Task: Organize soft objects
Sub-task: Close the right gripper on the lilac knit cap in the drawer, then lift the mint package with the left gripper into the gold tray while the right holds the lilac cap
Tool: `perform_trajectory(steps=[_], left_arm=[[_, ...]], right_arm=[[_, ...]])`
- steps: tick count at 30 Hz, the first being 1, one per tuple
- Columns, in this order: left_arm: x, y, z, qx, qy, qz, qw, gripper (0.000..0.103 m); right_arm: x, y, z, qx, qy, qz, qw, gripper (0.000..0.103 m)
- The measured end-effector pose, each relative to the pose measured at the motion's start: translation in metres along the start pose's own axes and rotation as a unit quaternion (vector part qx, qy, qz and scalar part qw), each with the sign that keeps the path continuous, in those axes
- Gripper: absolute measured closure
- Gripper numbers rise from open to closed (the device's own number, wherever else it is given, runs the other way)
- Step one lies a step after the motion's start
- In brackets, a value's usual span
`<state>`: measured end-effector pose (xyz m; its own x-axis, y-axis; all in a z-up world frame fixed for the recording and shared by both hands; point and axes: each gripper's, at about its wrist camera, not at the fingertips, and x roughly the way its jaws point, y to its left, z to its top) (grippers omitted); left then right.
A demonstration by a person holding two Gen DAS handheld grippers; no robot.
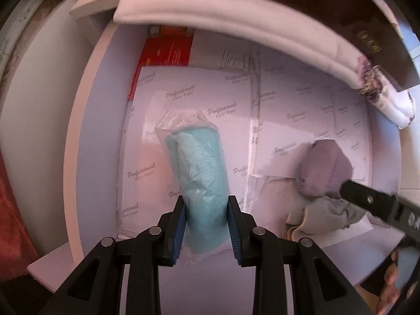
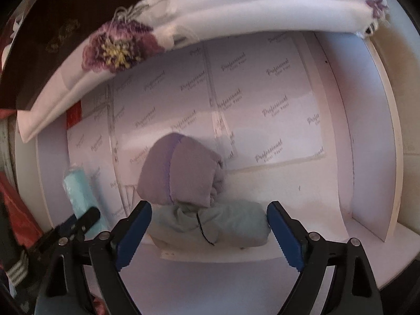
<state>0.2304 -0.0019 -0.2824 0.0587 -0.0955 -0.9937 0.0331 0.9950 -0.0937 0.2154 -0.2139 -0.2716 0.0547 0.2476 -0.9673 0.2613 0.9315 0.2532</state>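
My left gripper (image 1: 206,225) is clamped on the teal roll in clear wrap (image 1: 199,173), its far end over the paper-lined drawer floor (image 1: 302,110). My right gripper (image 2: 208,232) stands wide, pads clear of the grey folded cloth (image 2: 210,225) between them, with the purple bundle (image 2: 181,168) touching just behind it. I judge this a placing step: next I must find the roll a spot beside the others. A white embroidered cloth (image 2: 210,8) drapes the far edge.
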Motion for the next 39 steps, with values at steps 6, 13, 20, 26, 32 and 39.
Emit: perform_trajectory(steps=[6, 13, 20, 26, 32, 39], left_arm=[[-0.018, 0.001, -0.004, 0.002, -0.015, -0.009, 0.9998, 0.074], [-0.034, 0.011, -0.006, -0.008, -0.028, -0.019, 0.9994, 0.074], [-0.048, 0.017, -0.007, -0.013, -0.040, -0.026, 0.9988, 0.074], [-0.047, 0.020, -0.009, -0.020, -0.038, -0.027, 0.9987, 0.074], [-0.051, 0.014, -0.006, -0.017, -0.052, -0.036, 0.9979, 0.074], [-0.076, 0.008, -0.008, -0.007, -0.083, -0.067, 0.9943, 0.074]], right_arm=[[0.006, 0.007, 0.020, 0.002, -0.001, 0.007, 1.000, 0.006], [0.015, 0.023, 0.031, -0.027, -0.013, -0.042, 0.999, 0.004], [0.019, 0.057, 0.035, -0.105, -0.024, -0.043, 0.993, 0.004], [0.036, 0.056, 0.037, -0.112, -0.017, -0.032, 0.993, 0.037], [0.034, 0.039, 0.040, -0.091, -0.012, -0.014, 0.996, 0.043], [0.029, 0.031, 0.029, -0.098, -0.009, -0.021, 0.995, 0.042]])
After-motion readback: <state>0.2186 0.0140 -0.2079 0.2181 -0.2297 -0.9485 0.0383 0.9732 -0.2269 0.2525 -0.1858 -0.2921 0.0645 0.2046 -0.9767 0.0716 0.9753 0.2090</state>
